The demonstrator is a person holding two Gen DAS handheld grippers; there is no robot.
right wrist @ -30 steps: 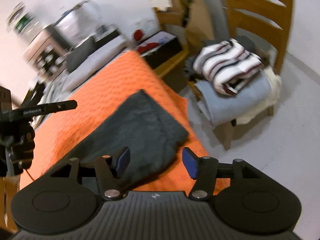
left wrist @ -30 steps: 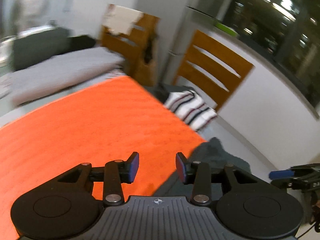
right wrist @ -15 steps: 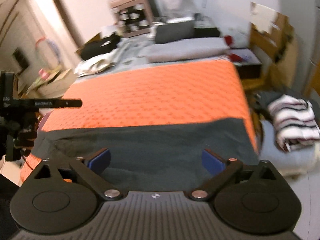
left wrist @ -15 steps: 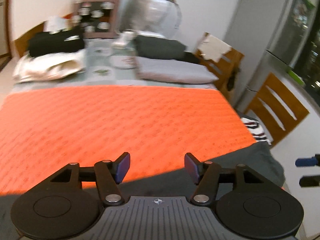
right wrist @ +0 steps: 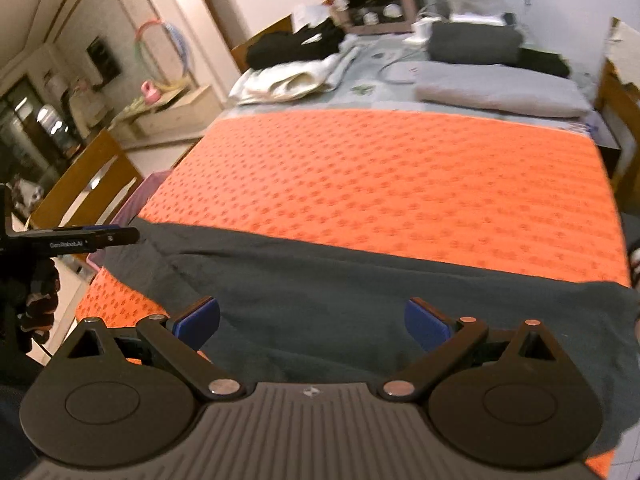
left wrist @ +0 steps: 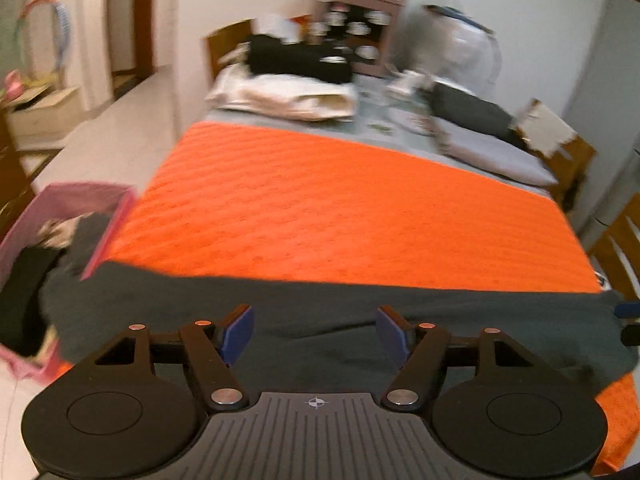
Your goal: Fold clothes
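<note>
A dark grey garment (left wrist: 320, 312) (right wrist: 360, 292) lies spread in a long band across the near edge of the orange bed cover (left wrist: 340, 216) (right wrist: 380, 176). My left gripper (left wrist: 314, 334) hovers over the garment's left part, its jaws still opening, nothing between the blue pads. My right gripper (right wrist: 312, 324) hangs over the garment's middle, jaws wide open and empty. The left gripper (right wrist: 100, 238) also shows from the side at the left of the right wrist view, beside the garment's left end. The right gripper's blue tip (left wrist: 626, 310) peeks in at the left wrist view's right edge.
A pink basket (left wrist: 60, 248) of clothes stands at the bed's left side, with the garment's end draped towards it. Pillows (right wrist: 500, 88), folded white bedding (right wrist: 296, 76) and black clothes (right wrist: 296, 44) fill the far end. Wooden chairs (right wrist: 84, 184) stand on both sides.
Both views have swung left from the chair side to face the bed's length. The grey garment now lies stretched along the near edge. Both grippers have opened wider.
</note>
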